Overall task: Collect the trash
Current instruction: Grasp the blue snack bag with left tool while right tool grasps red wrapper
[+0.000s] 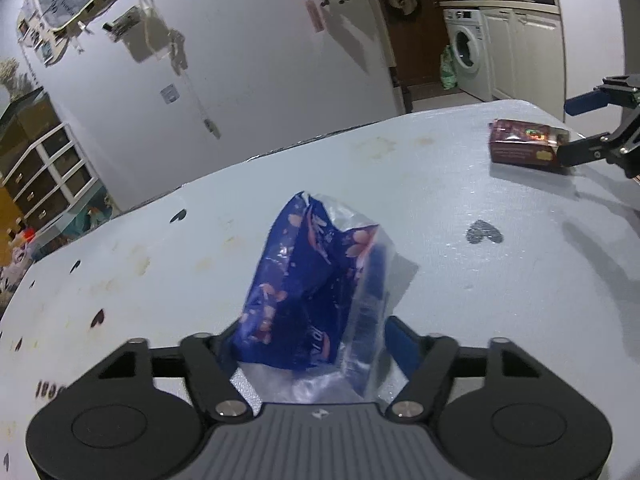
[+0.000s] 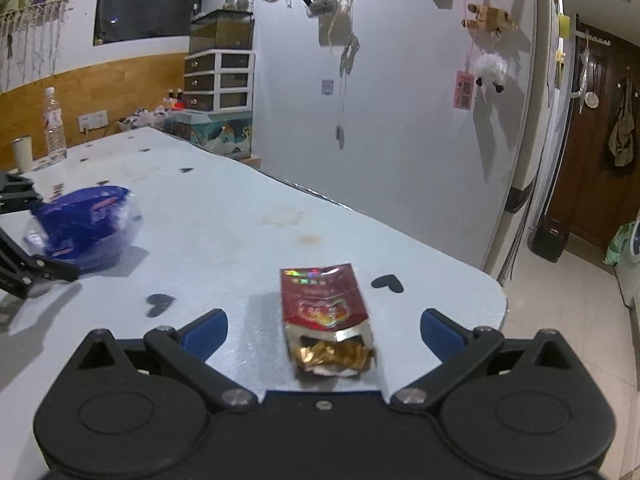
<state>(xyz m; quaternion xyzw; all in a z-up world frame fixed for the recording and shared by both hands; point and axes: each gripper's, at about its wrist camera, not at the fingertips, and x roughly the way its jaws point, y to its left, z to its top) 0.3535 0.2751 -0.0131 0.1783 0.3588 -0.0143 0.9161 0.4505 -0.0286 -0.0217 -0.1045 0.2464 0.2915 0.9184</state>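
Left wrist view: the left gripper (image 1: 310,344) has the blue snack bag (image 1: 316,292) between its two fingers. The bag stands crumpled on the table (image 1: 460,292), in the middle part, well away from the edges. The left finger seems to touch the bag, and the blue pad of the right finger (image 1: 402,340) sits just beside its clear plastic side. I think the fingers are pinching the bag, but softly. To do this well, the grip should squeeze more until the bag cannot slip, then lift straight up. The bag is thin and puffy, so it may slide out if the pinch is too light. The left fingertip is hidden behind the bag, so the touch there is hard to see. Far off near the right corner lies the red snack packet (image 1: 526,142), with the right gripper (image 1: 572,128) around its end.

Right wrist view: the right gripper (image 2: 324,330) is wide open, with nothing held. The red snack packet (image 2: 326,320) lies flat between the two blue pads, touching neither, close to the table's rounded corner (image 2: 480,292). Its torn end with gold foil points at the camera. It should move in a bit more, then close on the packet's sides. The torn end looks blurry. At the left edge of this view the blue snack bag (image 2: 86,224) is blurry too, and the left gripper (image 2: 24,236) is partly cut off
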